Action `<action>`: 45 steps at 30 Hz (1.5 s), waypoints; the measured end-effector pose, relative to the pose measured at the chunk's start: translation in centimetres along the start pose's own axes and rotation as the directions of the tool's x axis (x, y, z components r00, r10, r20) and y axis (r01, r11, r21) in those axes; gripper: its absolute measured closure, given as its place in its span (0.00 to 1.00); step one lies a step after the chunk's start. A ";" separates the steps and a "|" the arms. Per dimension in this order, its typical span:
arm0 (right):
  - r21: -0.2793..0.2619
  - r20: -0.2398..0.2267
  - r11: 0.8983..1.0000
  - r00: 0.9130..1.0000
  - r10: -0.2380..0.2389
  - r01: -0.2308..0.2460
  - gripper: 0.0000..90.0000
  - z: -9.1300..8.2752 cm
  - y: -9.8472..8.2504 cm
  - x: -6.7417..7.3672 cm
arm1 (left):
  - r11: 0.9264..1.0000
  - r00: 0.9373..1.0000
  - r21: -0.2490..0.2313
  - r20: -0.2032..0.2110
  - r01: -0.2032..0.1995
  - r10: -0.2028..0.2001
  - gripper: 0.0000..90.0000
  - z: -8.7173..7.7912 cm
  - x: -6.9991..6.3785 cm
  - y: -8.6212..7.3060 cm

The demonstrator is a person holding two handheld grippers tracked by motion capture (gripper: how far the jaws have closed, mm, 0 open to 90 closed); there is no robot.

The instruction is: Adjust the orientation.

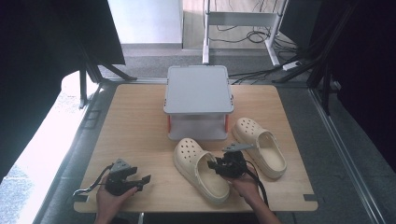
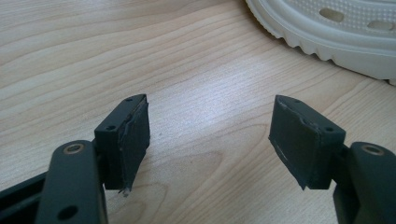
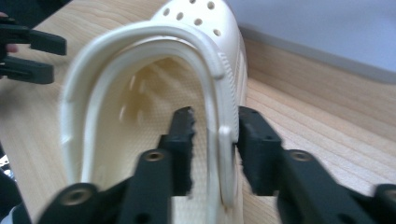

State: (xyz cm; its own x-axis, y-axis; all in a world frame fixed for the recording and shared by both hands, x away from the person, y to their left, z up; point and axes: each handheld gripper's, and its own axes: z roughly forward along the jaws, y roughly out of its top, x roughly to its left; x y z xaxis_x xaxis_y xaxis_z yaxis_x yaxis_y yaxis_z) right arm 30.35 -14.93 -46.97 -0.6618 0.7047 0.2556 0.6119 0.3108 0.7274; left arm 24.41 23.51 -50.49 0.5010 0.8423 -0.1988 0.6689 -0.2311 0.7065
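Figure: two cream clogs lay on the wooden table (image 1: 140, 121) in front of a grey lidded box (image 1: 198, 100). My right gripper (image 3: 215, 135) stood over the near clog (image 1: 198, 168), one jaw inside the shoe and one outside its side wall, straddling the rim where the heel strap (image 3: 140, 46) pivots. A gap showed beside each pad, so I judged the wall unclamped, the step being either release or the start of a grasp. My left gripper (image 2: 210, 135) rested apart over bare wood, jaws wide and empty. The far clog (image 1: 261, 144) lay untouched to the right. Any lift would first have called for closing squarely on the wall.
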 end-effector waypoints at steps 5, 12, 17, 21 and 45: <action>-0.033 0.006 0.998 0.999 -0.051 0.051 0.64 -1.8 0.0 0.2 | 1.000 1.000 0.003 -0.001 -0.003 0.003 0.33 0.2 -0.1 0.0; -0.035 0.033 0.996 0.996 -0.081 0.082 0.61 -4.9 0.5 -1.2 | 1.000 1.000 0.007 0.002 -0.006 0.006 0.33 0.4 -0.1 0.0; -0.017 0.048 0.995 0.994 -0.096 0.097 0.60 -5.5 0.6 -1.9 | 1.000 1.000 0.012 0.000 -0.012 0.012 0.33 0.5 -0.1 -0.1; -0.009 0.059 0.996 0.994 -0.093 0.093 0.59 -5.8 0.5 -2.4 | 1.000 1.000 0.005 -0.001 -0.010 0.010 0.33 0.3 -0.1 -0.1; 0.065 0.209 0.997 0.976 -0.060 0.048 0.63 -10.3 0.7 -8.3 | 1.000 1.000 0.007 -0.002 -0.026 0.026 0.33 0.3 -0.4 0.3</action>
State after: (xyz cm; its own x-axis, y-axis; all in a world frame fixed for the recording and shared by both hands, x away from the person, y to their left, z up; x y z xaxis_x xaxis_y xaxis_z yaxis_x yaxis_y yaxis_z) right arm 31.81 -27.16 -41.98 -0.5921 0.8026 0.0723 0.6065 0.3848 0.6958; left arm 24.52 22.98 -50.39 0.5174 0.8368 -0.1791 0.6596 -0.2567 0.7064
